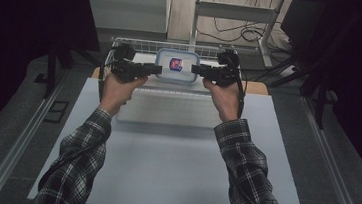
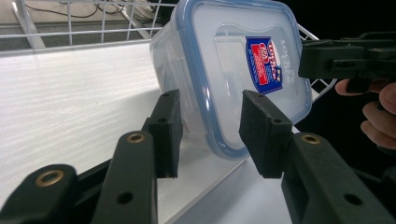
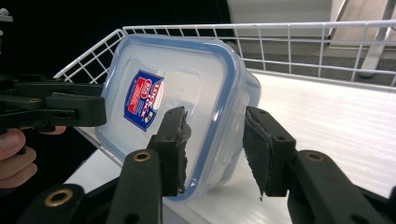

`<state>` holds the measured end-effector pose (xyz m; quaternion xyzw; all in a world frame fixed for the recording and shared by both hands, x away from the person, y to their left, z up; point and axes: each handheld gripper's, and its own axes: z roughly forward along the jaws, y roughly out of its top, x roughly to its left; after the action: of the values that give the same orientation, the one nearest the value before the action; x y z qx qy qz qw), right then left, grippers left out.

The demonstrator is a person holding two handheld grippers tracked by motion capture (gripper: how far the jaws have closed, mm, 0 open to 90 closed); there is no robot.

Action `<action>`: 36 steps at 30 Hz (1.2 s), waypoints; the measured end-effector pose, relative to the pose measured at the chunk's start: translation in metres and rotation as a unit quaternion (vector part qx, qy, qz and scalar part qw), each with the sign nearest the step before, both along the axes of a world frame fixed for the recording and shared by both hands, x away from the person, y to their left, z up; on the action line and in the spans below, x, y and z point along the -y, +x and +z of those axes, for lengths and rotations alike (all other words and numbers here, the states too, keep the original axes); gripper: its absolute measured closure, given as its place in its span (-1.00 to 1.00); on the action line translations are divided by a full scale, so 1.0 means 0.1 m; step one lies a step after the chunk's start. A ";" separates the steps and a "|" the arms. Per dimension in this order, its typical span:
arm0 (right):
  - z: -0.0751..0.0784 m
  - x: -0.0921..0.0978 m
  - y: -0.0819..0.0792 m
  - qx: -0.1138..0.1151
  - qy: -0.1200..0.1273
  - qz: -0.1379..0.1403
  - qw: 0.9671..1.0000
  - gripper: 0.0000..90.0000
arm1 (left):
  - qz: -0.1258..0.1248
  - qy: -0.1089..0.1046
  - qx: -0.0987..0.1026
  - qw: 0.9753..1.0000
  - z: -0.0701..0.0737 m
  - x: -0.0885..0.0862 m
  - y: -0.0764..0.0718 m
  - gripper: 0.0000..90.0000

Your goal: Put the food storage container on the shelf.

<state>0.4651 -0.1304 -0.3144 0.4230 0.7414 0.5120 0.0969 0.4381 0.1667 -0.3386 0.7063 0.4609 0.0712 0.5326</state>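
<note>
The lidded container [image 1: 176,66] is flanked on the white shelf [image 1: 168,108] inside a wire basket [image 1: 139,43] by the left gripper [image 1: 158,69] and right gripper [image 1: 194,69], both spread open (contents hidden), with dark surroundings.

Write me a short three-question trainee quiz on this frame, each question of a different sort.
1. True or false: the left claw and the right claw come at the plastic container from opposite sides.
2. Multiple choice: what colour is the rim of the container's lid? A) red B) blue C) green
3. Short answer: what stands behind the container at the far edge of the white shelf?

Key
1. True: in the high view one claw is at each side of it.
2. B: a blue rim around a clear lid, which carries a red and blue label.
3. A white wire rail.
</note>
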 end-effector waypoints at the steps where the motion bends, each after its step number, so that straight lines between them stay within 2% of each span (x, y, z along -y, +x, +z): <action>1: 0.00 0.00 0.00 0.001 -0.001 -0.001 1.000 0.29 | 0.000 -0.002 -0.001 1.000 0.00 0.00 0.01 0.30; 7: -0.01 -0.03 0.03 0.006 -0.022 -0.005 1.000 0.22 | 0.004 -0.002 0.001 1.000 0.00 0.01 0.03 0.22; 9: -0.02 -0.04 0.04 0.004 -0.017 -0.005 1.000 0.21 | 0.005 -0.001 0.000 1.000 0.00 0.01 0.04 0.22; 14: -0.02 -0.05 0.05 0.010 -0.022 -0.012 1.000 0.17 | 0.014 0.012 0.006 1.000 0.04 0.04 0.05 0.21; 20: -0.02 -0.09 0.08 0.017 -0.026 -0.024 0.999 0.13 | 0.034 0.016 0.013 0.999 0.05 0.04 0.08 0.07; 21: -0.03 -0.09 0.09 0.016 -0.023 -0.025 0.999 0.12 | 0.037 0.025 0.020 0.999 0.05 0.05 0.09 0.04; 24: -0.03 -0.09 0.09 0.015 -0.021 -0.026 0.999 0.09 | 0.039 0.031 0.029 0.998 0.06 0.06 0.08 -0.01; 31: -0.04 -0.07 0.06 0.022 -0.017 -0.014 1.000 -0.23 | 0.031 0.029 0.049 0.998 0.05 0.04 0.03 -0.34; 36: -0.05 -0.08 0.03 0.035 -0.019 0.001 0.999 -0.47 | 0.025 0.042 0.070 0.996 0.05 0.06 -0.03 -0.60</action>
<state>0.4679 -0.1225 -0.3190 0.4020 0.7477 0.5121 0.1305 0.4348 0.1612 -0.3340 0.7095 0.4368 0.1535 0.5313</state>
